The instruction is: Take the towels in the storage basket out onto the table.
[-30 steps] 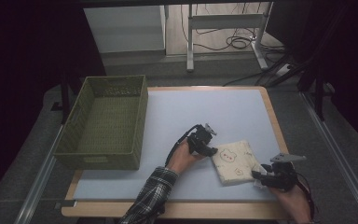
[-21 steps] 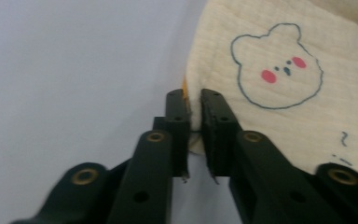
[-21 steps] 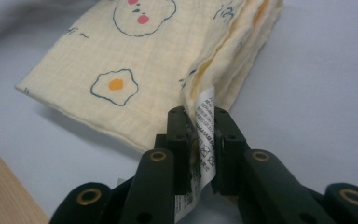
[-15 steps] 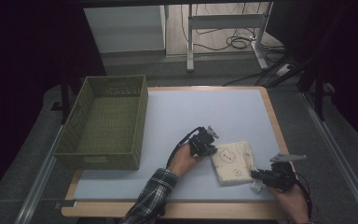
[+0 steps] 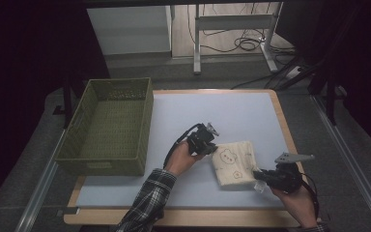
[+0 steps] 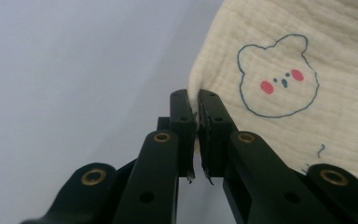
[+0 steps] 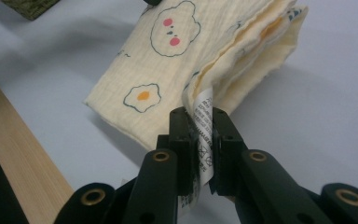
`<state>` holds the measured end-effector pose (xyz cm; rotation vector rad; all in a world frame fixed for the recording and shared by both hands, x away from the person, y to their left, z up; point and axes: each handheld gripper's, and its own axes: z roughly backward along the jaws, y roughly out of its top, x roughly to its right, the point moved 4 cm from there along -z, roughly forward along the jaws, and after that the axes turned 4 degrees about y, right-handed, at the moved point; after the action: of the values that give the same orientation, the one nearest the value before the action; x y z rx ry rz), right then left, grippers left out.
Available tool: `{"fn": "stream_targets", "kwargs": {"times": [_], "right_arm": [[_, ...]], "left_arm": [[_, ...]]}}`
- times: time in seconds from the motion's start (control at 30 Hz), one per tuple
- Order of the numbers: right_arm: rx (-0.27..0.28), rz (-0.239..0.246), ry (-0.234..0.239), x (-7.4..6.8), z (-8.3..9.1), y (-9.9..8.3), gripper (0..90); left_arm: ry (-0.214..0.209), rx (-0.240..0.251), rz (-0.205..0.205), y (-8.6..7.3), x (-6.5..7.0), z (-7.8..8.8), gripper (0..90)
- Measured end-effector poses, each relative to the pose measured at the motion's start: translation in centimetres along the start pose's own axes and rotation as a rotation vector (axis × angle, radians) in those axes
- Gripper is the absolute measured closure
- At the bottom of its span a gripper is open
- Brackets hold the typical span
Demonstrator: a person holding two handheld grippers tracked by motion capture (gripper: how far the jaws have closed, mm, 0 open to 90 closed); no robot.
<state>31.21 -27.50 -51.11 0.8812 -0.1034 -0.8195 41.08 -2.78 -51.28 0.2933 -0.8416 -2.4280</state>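
A folded cream muslin cloth (image 5: 233,164), printed with bear faces and a fried egg, lies on the pale blue bench (image 5: 222,116), well to the right of the green woven basket (image 5: 107,126) that stands at the bench's left side. The cloth is nearer the person's edge of the bench than the basket's far rim.

The left tongs (image 5: 211,145) sit at the cloth's upper left corner, on the side that faces the basket. In the left gripper view the left tongs (image 6: 197,100) have just closed and now pinch the hem of the cloth (image 6: 289,88) between their pads, beside a bear face; that corner is drawn up off the bench.

The right tongs (image 5: 258,176) are at the cloth's lower right corner, the one farthest from the basket. In the right gripper view the right tongs (image 7: 198,116) have also just closed, and they clamp the white care label (image 7: 204,126) that hangs from that corner of the cloth (image 7: 177,51). The folded layers gape open above the label, and the cloth tilts up from the bench, casting a shadow beneath.
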Motion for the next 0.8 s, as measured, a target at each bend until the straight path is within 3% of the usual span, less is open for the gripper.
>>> {"fn": "stream_targets", "kwargs": {"times": [0.8], "right_arm": [[0.053, 0.096, 0.05, -3.3, -1.2, 6.0, 81.3]], "left_arm": [[0.106, 0.002, 0.019, -0.2, -3.1, 7.4, 85.0]]}}
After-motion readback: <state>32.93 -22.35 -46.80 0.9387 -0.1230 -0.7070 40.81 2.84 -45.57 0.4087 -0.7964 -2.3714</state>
